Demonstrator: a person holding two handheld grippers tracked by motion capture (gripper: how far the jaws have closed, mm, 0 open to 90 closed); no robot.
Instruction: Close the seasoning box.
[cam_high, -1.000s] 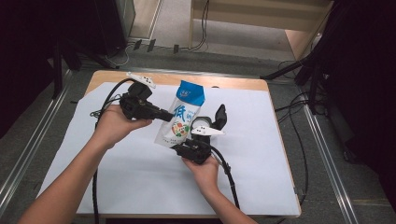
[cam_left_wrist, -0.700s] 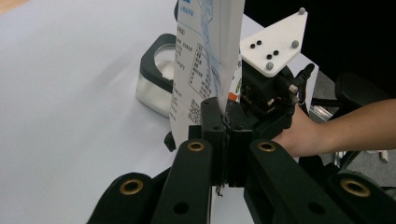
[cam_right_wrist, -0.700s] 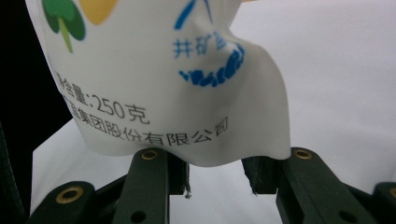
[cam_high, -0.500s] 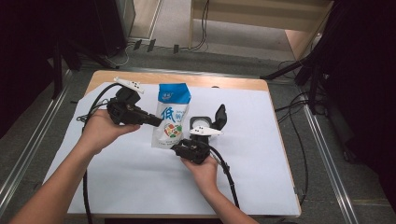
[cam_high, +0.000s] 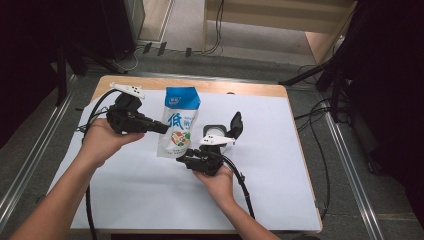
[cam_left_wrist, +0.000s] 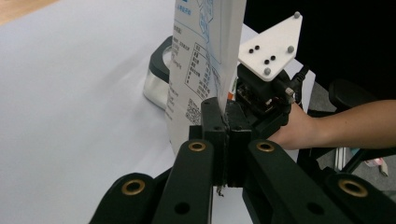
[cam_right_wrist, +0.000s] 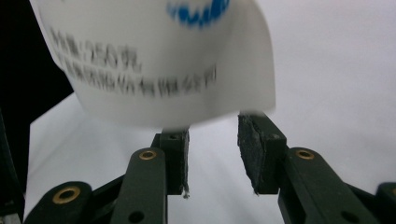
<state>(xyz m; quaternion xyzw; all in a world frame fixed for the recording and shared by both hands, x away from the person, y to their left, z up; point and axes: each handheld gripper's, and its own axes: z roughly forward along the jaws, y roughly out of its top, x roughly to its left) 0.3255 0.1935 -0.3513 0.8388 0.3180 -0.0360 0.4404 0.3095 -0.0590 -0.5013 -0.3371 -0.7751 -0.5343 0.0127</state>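
Two grippers are set at one pouch (cam_high: 177, 125) on the white sheet (cam_high: 125, 195) of the table. The pouch is white with a blue top, a large blue character and a coloured round mark low on its front; small printed text and a code square are seen on its back in the left gripper view.

At the left, the left gripper (cam_high: 162, 129) is shut tight, jaws pressed together, with its tips at the pouch's left edge; whether the edge is pinched cannot be told.

At the right and nearer, the right gripper (cam_high: 181, 161) is partly open, with a clear gap between its pads (cam_right_wrist: 256, 147). The pouch's bottom edge lies just past the tips, not clamped.

Behind the pouch a small lidded container (cam_high: 220, 131) is seen, its black lid raised.
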